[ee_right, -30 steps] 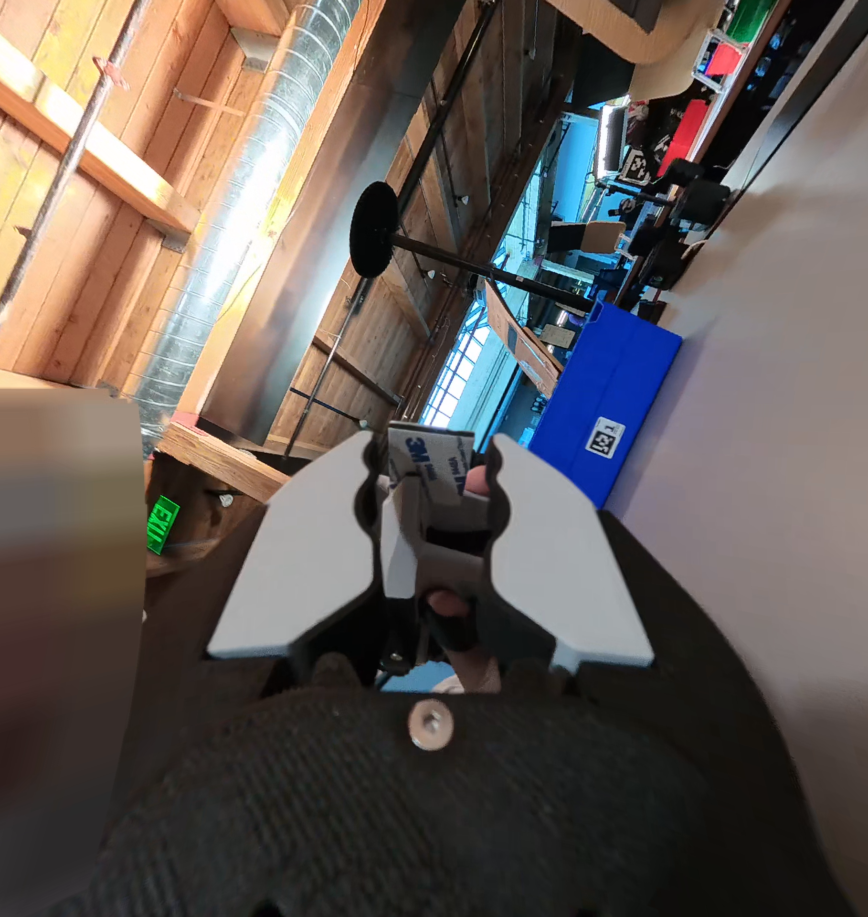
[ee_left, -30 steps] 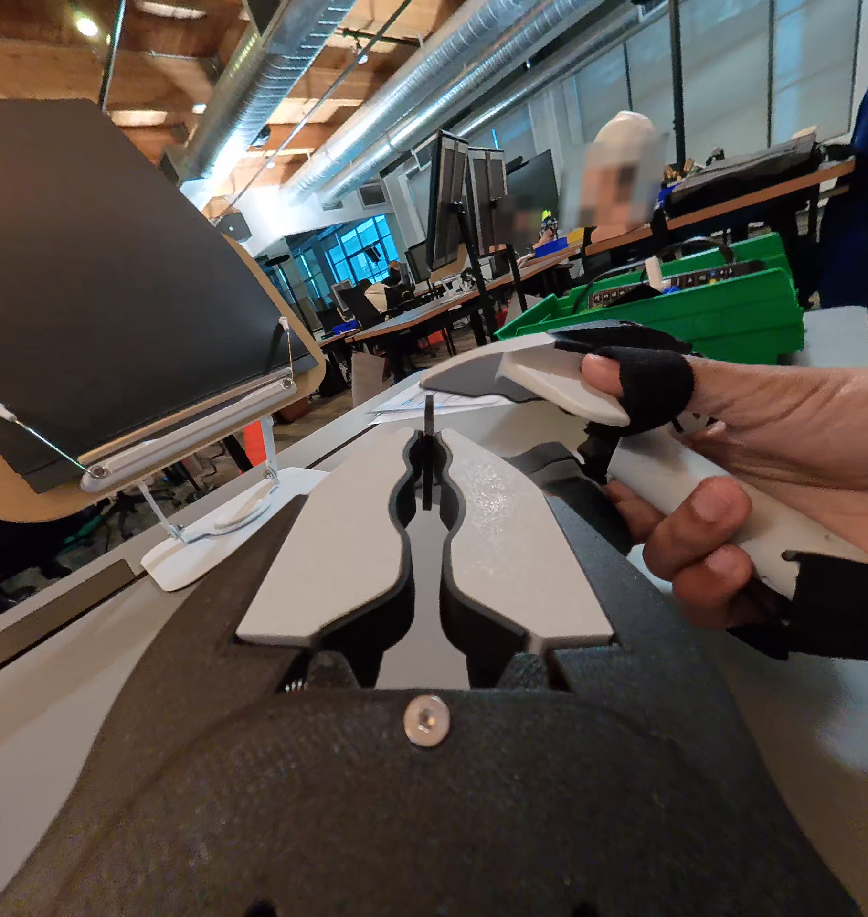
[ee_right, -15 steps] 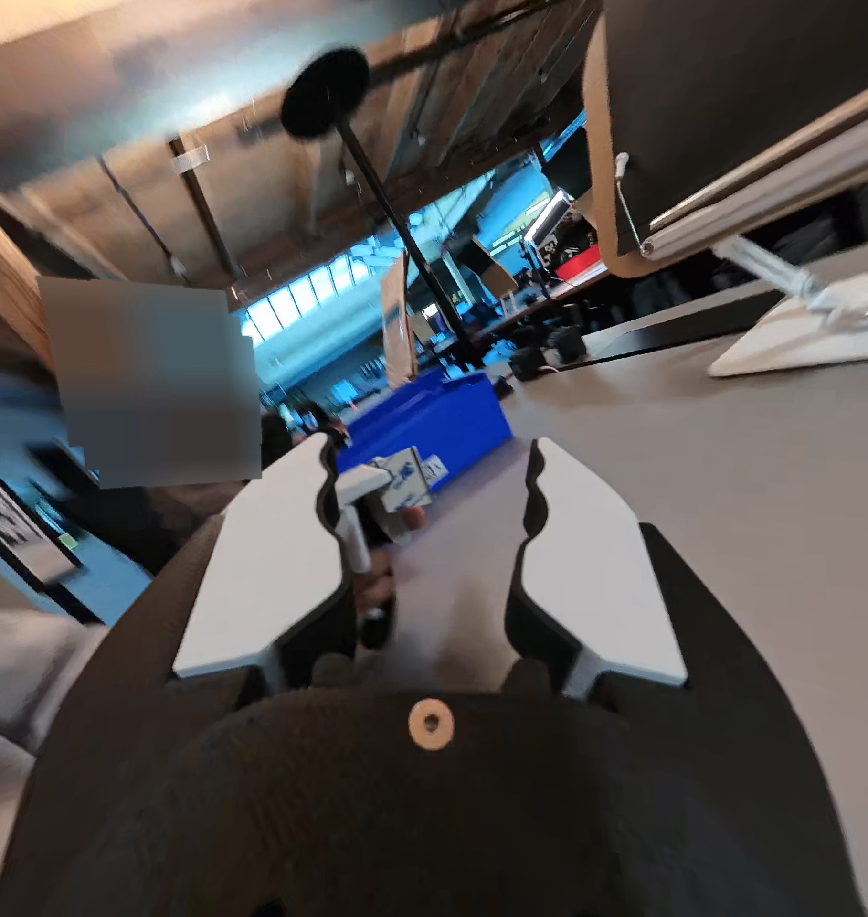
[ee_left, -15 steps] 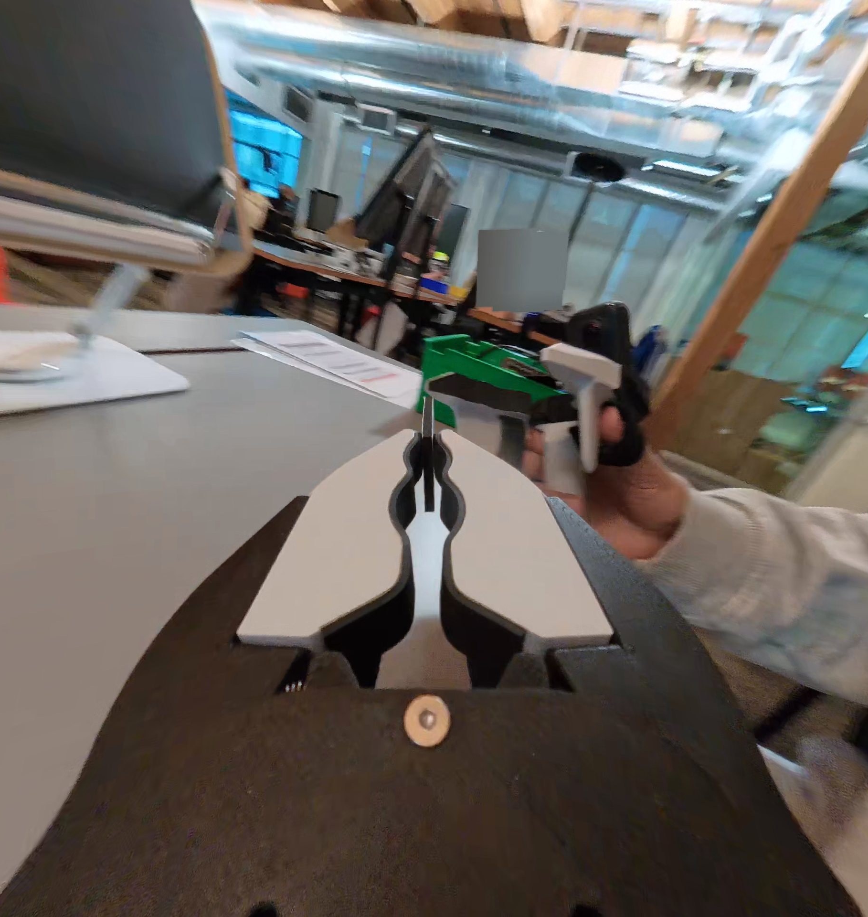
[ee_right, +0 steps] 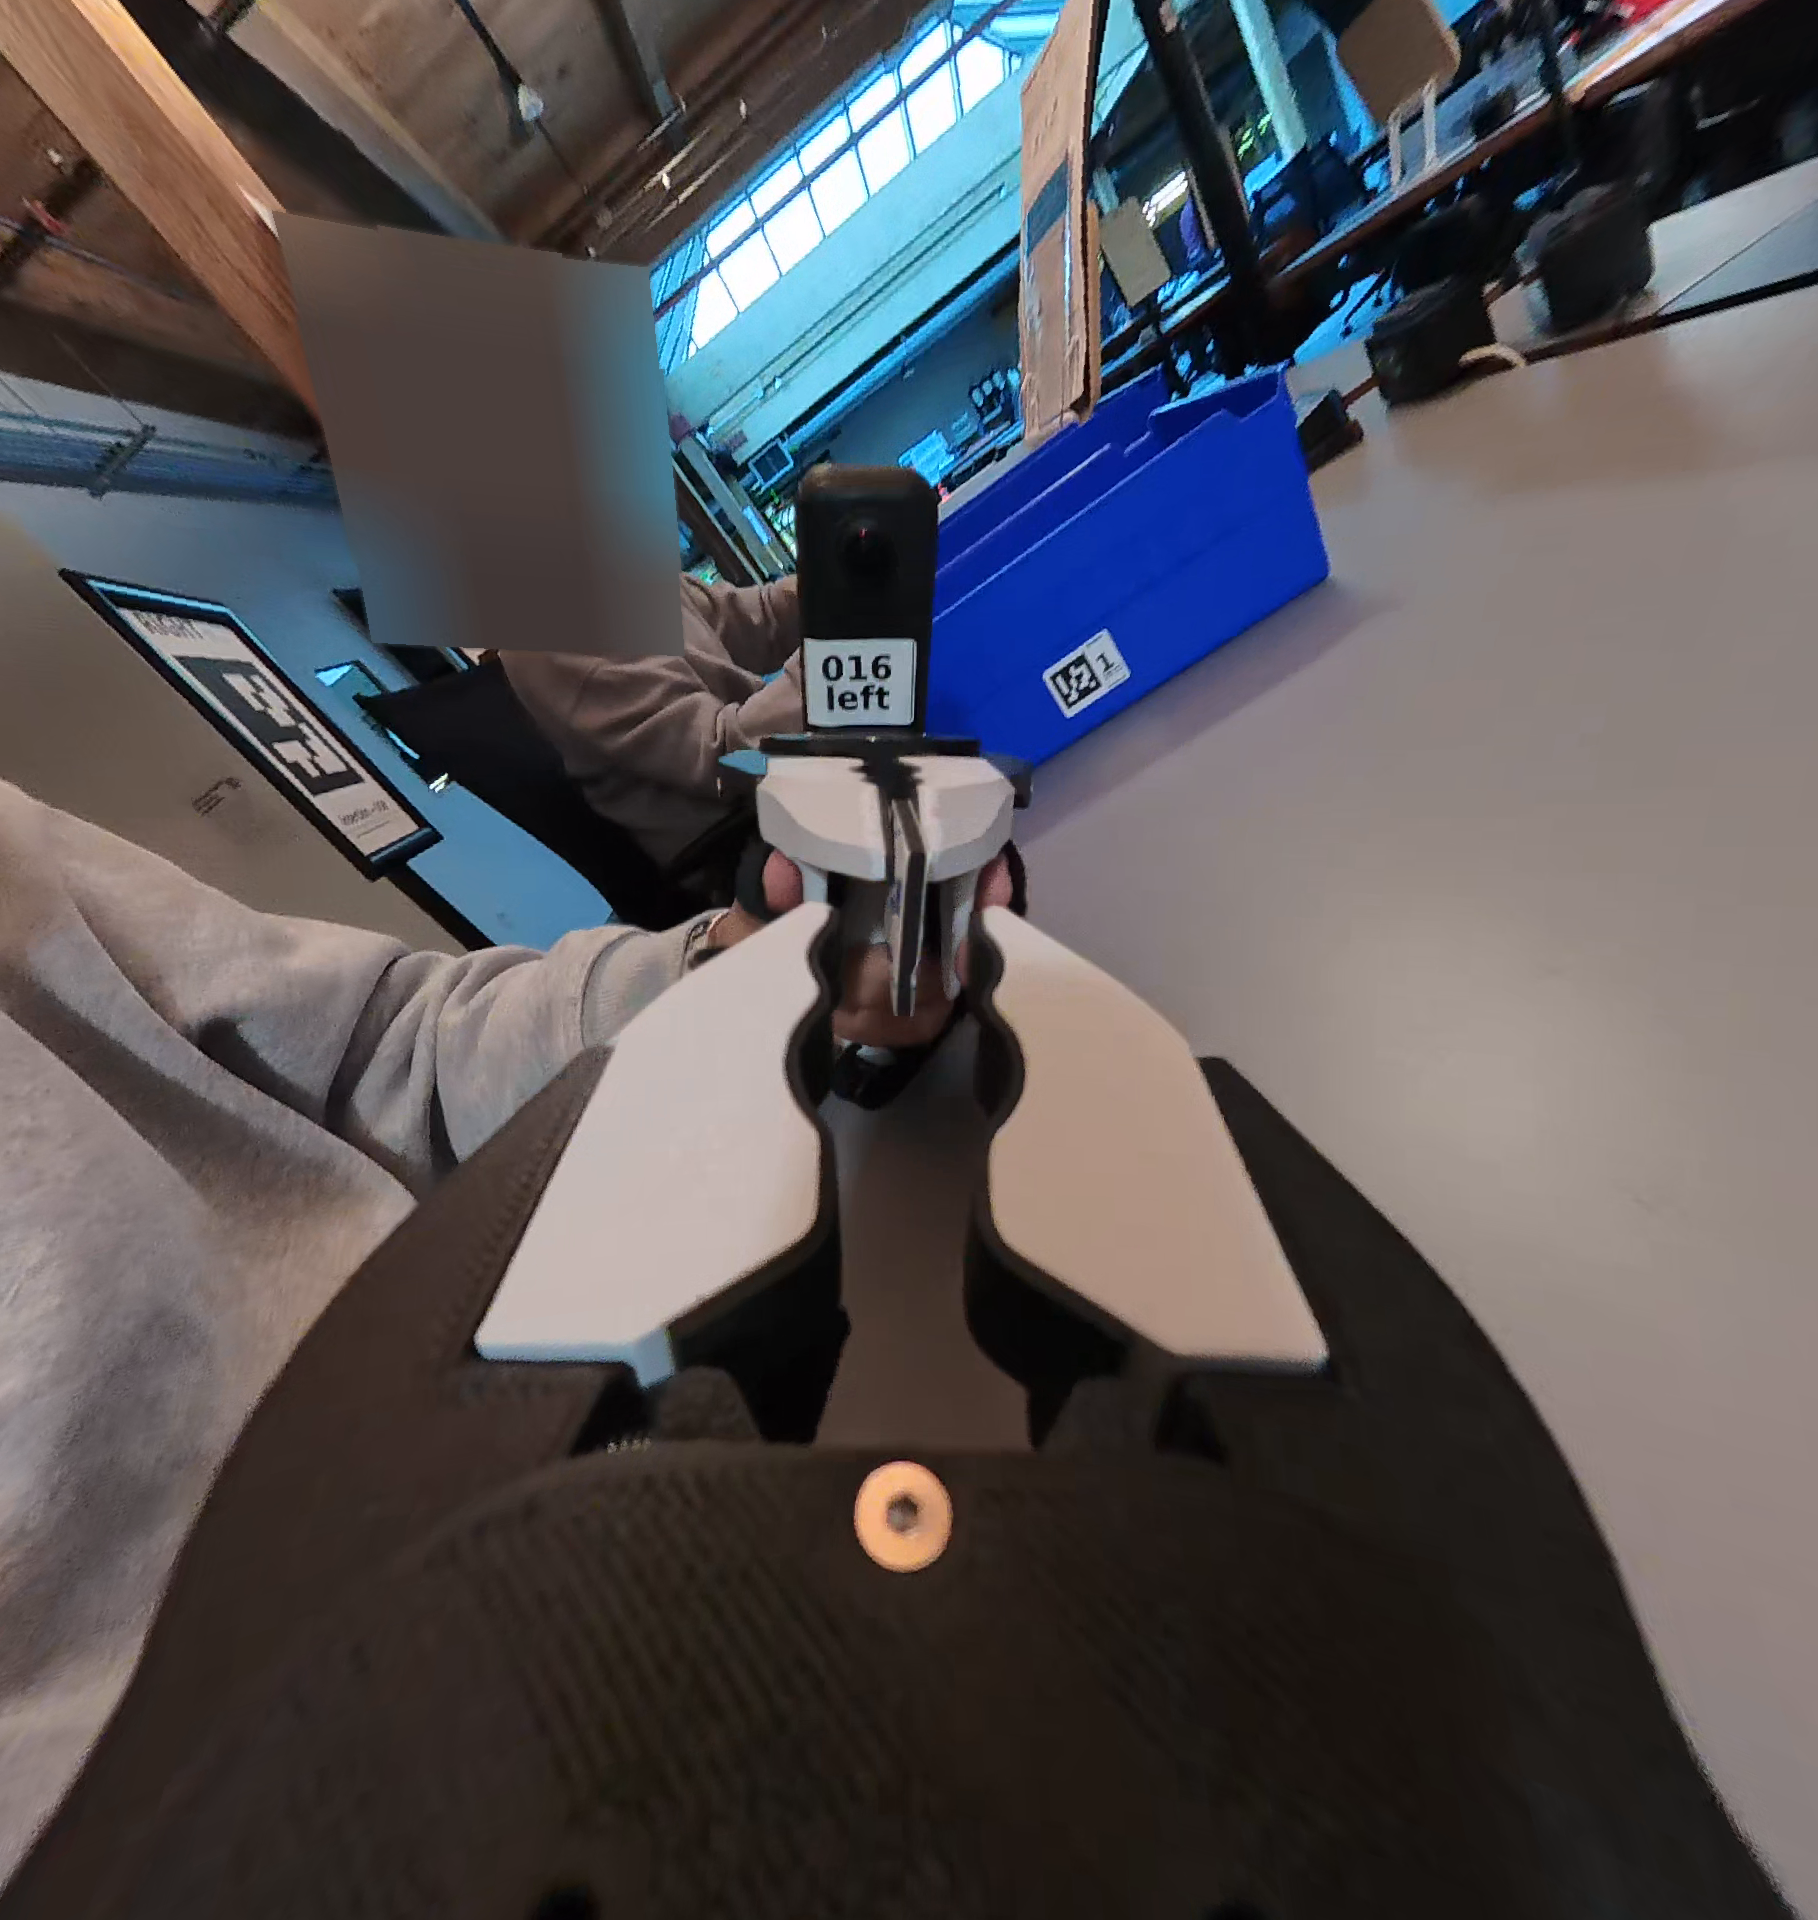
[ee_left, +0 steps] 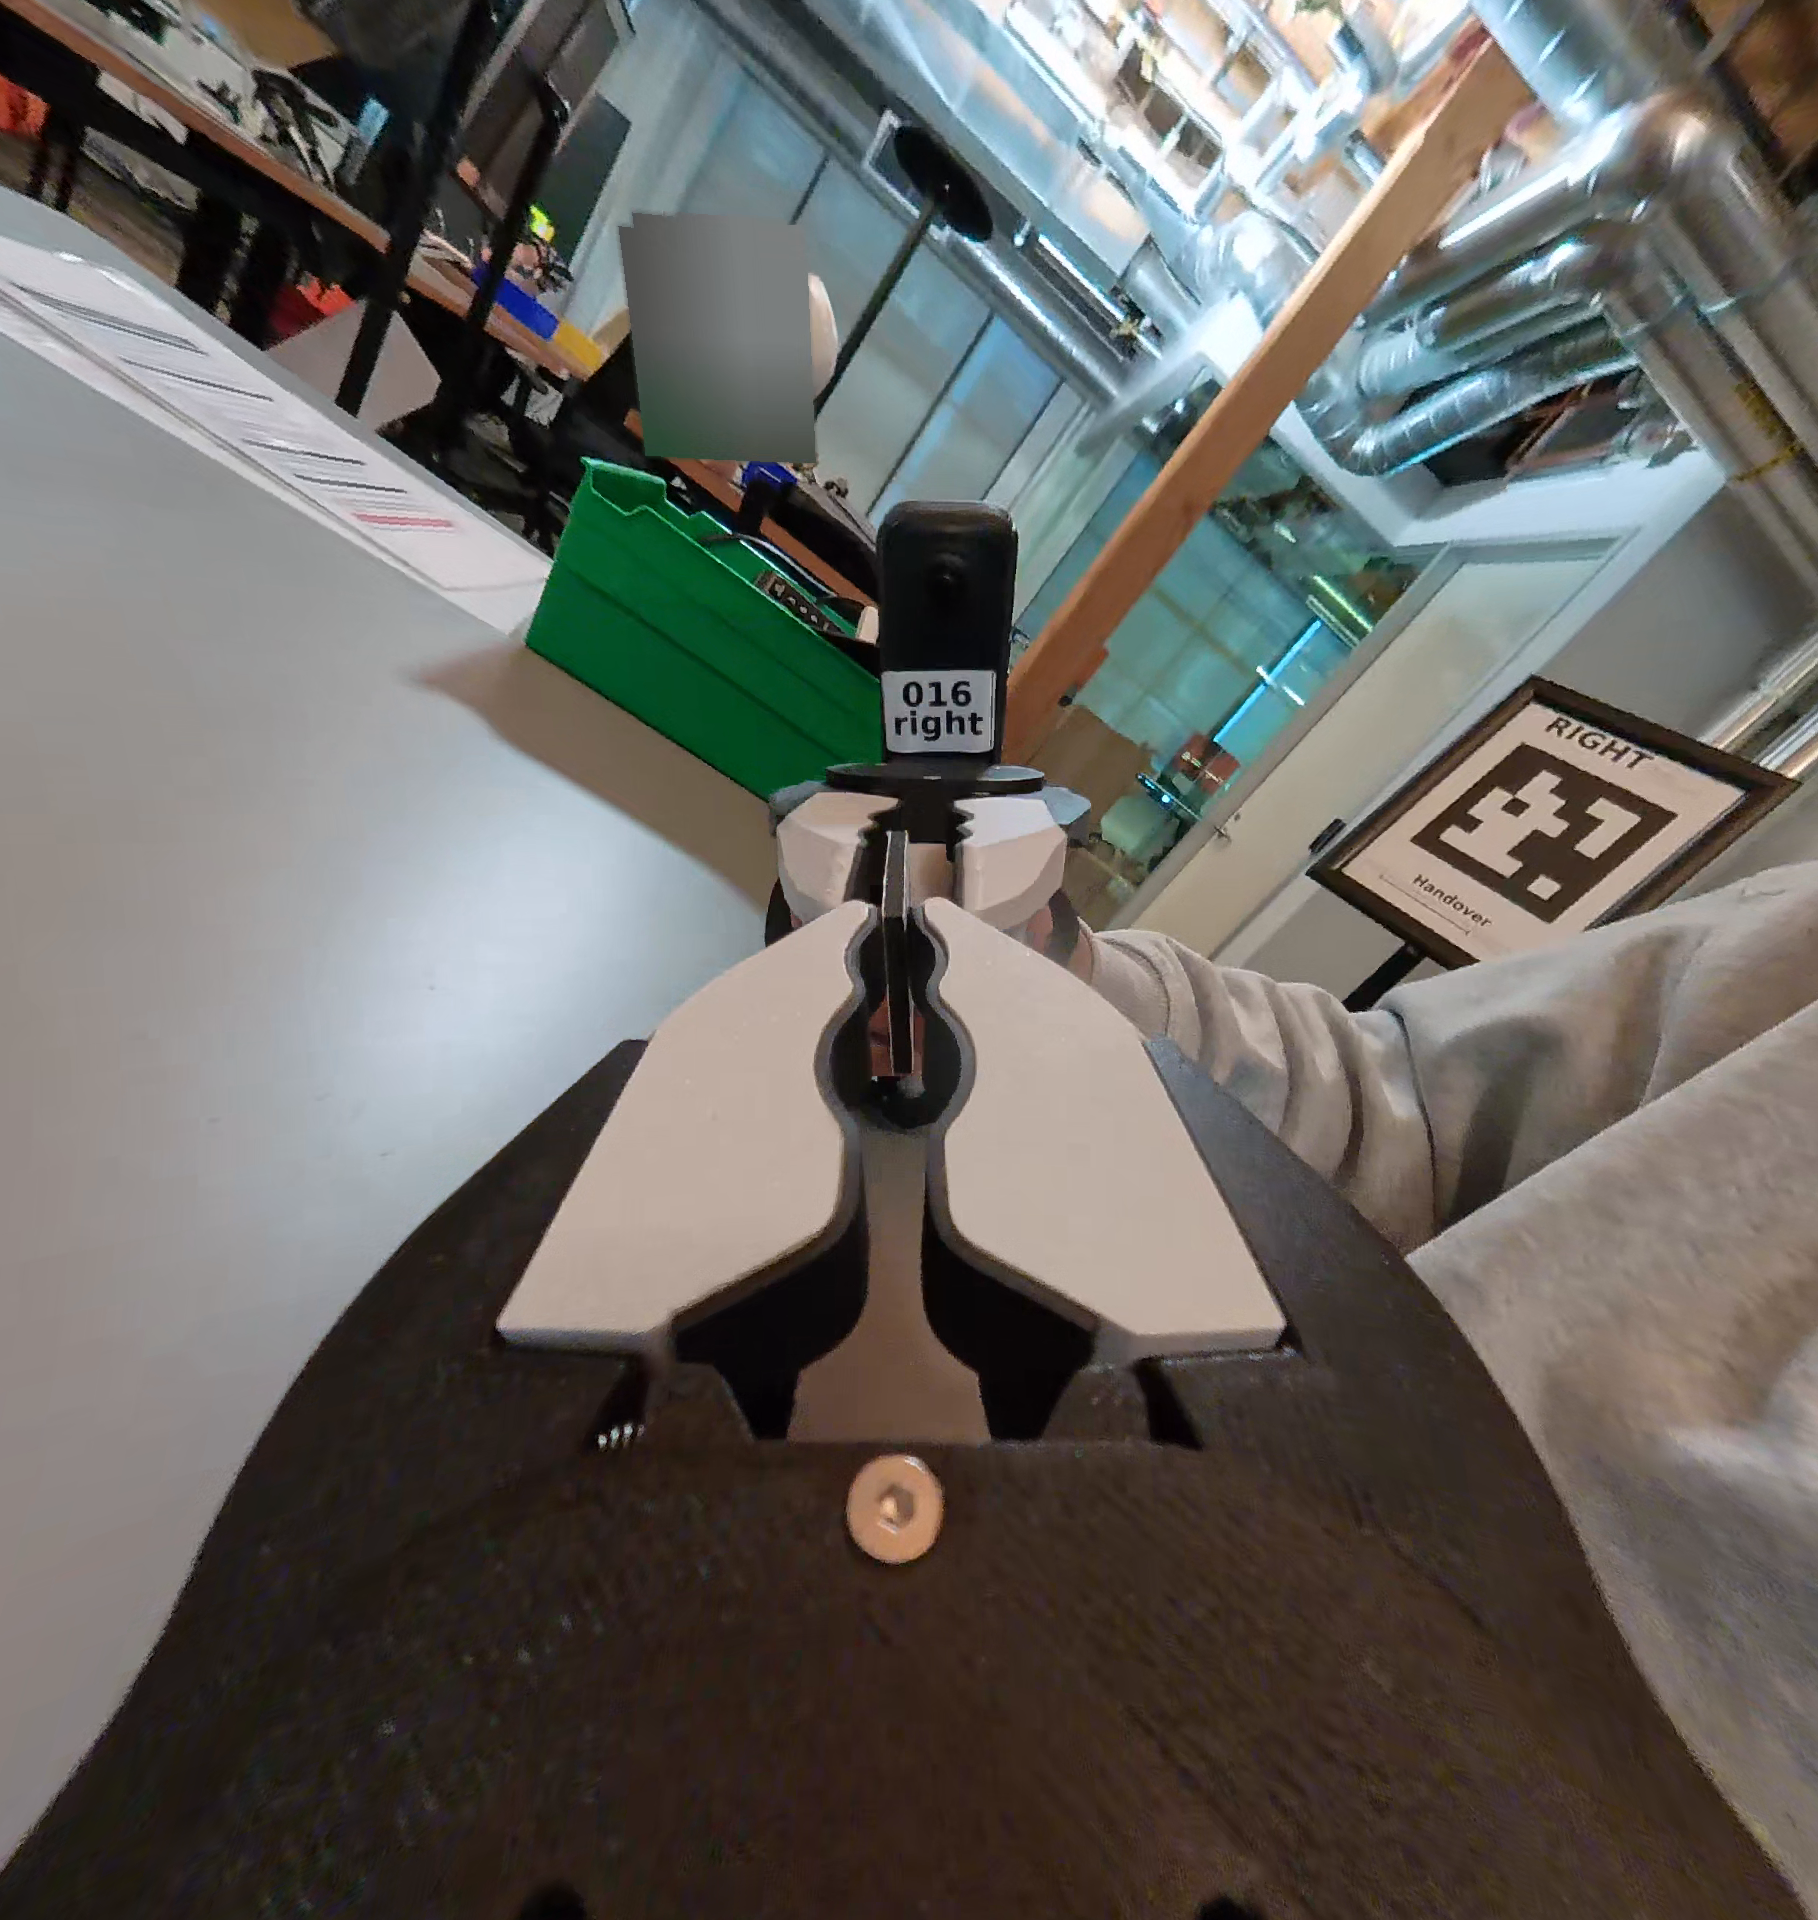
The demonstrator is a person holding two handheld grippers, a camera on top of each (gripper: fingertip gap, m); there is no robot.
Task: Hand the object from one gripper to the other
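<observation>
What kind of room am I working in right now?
Most likely an open-plan lab or workshop: a bare grey table carries a green bin and a blue bin, exposed metal ducts run under a timber ceiling, and more work desks stand behind.

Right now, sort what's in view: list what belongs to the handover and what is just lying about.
Part of the job:
- thin flat piece, held edge-on
- left gripper, shut on it
- right gripper, open, facing the left one

Just lying about:
- green bin
- blue bin
- printed sheets on the table
- framed marker sign
</observation>
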